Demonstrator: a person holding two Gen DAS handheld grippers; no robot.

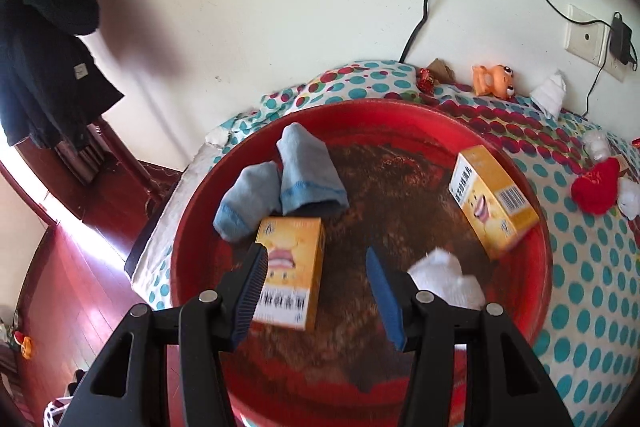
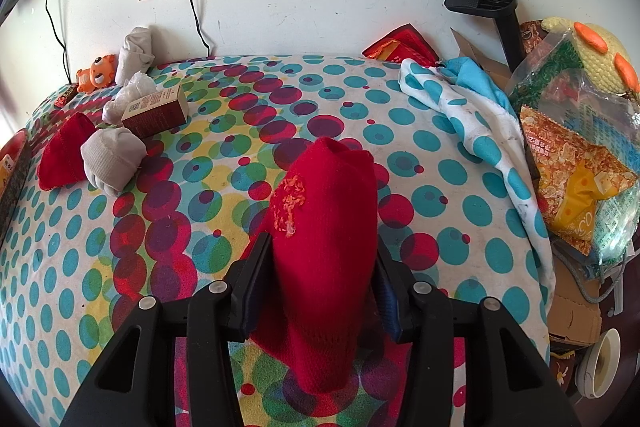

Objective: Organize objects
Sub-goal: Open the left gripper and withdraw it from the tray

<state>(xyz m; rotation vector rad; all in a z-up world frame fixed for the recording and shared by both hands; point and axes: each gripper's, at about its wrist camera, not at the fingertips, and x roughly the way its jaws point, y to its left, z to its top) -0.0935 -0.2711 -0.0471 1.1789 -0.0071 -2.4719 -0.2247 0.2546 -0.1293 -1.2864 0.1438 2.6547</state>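
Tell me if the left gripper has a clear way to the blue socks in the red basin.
Probably yes: the left gripper is open and empty above the red basin, and only a yellow box lies partly before the blue socks.

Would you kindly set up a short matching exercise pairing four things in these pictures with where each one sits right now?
Things:
1. red sock
2. blue socks
3. orange toy
4. brown box

Places:
A. inside the red basin
B. at the wall, below the socket
C. between the right gripper's fingers
D. on the dotted cloth, beside grey socks

Pairs: 1-C, 2-A, 3-B, 4-D
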